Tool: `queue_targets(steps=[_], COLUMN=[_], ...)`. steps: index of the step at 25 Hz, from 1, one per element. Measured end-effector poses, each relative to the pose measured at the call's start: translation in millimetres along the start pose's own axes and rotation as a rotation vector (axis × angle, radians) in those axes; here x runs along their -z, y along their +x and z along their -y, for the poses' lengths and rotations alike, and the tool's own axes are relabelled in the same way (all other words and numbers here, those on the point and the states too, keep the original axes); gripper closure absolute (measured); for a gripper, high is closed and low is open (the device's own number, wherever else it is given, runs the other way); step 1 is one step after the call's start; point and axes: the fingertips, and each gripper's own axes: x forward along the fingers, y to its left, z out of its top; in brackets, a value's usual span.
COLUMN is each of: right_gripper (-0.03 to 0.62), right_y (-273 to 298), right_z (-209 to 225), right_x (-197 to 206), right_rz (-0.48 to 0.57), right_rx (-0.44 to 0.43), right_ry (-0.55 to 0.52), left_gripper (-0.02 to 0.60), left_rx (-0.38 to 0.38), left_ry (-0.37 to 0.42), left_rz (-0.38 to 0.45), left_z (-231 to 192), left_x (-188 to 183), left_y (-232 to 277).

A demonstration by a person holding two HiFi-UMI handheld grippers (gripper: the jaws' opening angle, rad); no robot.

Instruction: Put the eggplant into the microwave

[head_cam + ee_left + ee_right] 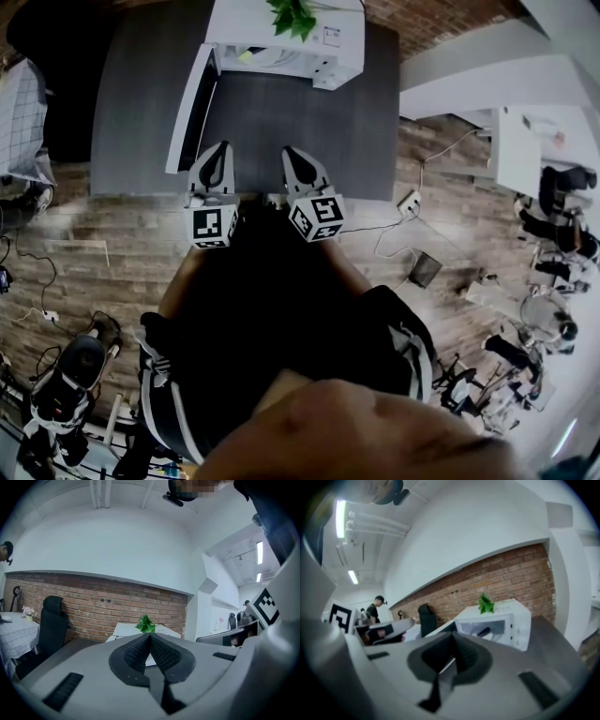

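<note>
The white microwave stands at the far side of the grey table, its door swung open to the left. In the right gripper view a dark long thing that looks like the eggplant lies inside the microwave. My left gripper and right gripper hover side by side over the table's near edge, both pointing at the microwave. Both are shut with nothing between the jaws: the left gripper and the right gripper each show their pads meeting.
A green plant sits on top of the microwave. A black chair and a brick wall are behind the table. Cables and a power strip lie on the wooden floor. A person stands far off.
</note>
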Motion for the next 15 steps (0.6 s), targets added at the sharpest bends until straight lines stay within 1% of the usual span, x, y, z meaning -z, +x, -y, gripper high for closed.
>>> queue_targets(steps=[15], right_gripper=[0.563], right_y=[7.0], right_z=[-0.8], right_x=[2.8], right_rz=[-0.009], right_rx=[0.011], right_ry=[-0.007], left_gripper=[0.546], left_rx=[0.007], left_ry=[-0.008], left_rz=[0.001], left_z=[-4.1], left_x=[1.5], left_y=[-0.9])
